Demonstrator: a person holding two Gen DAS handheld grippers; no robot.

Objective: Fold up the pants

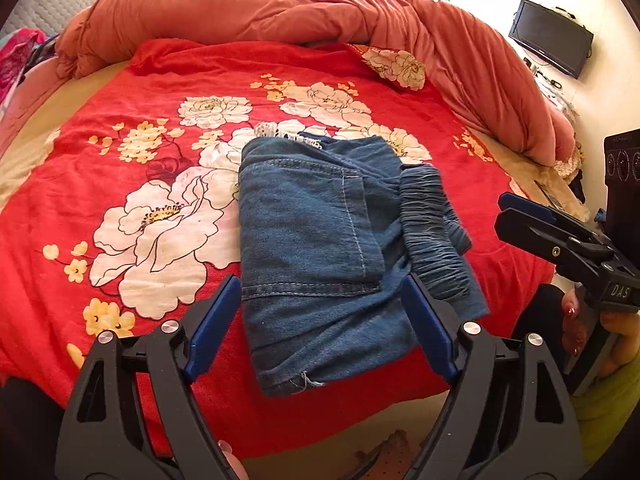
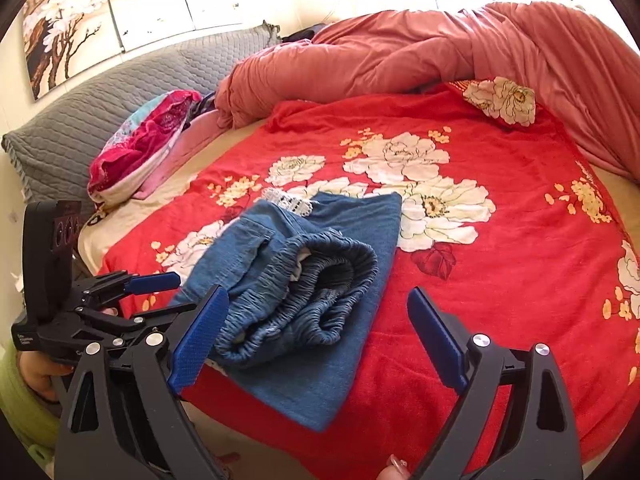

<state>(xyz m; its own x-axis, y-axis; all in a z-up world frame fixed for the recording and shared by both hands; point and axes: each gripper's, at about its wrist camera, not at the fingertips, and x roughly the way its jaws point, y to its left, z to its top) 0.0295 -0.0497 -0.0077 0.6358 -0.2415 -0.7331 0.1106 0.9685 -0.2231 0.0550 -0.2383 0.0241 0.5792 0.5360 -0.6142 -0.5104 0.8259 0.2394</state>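
Blue denim pants (image 1: 320,248) lie folded into a compact bundle on the red floral blanket (image 1: 140,200), the gathered elastic waistband (image 1: 432,232) on their right side. My left gripper (image 1: 322,320) hovers at the bundle's near edge, jaws wide open, pads not pressing the cloth. In the right wrist view the pants (image 2: 340,248) show the waistband (image 2: 312,288) lying on top. My right gripper (image 2: 318,320) stands open over the bundle's near corner, its left finger beside the waistband. Each gripper shows in the other's view: the right gripper (image 1: 504,212) and the left gripper (image 2: 180,294).
A salmon duvet (image 1: 280,12) is heaped along the far side of the bed. A grey quilted cushion (image 2: 100,120) and a pink cloth pile (image 2: 140,140) sit at the left. A TV (image 1: 550,36) hangs on the right wall. The bed's front edge is just below the grippers.
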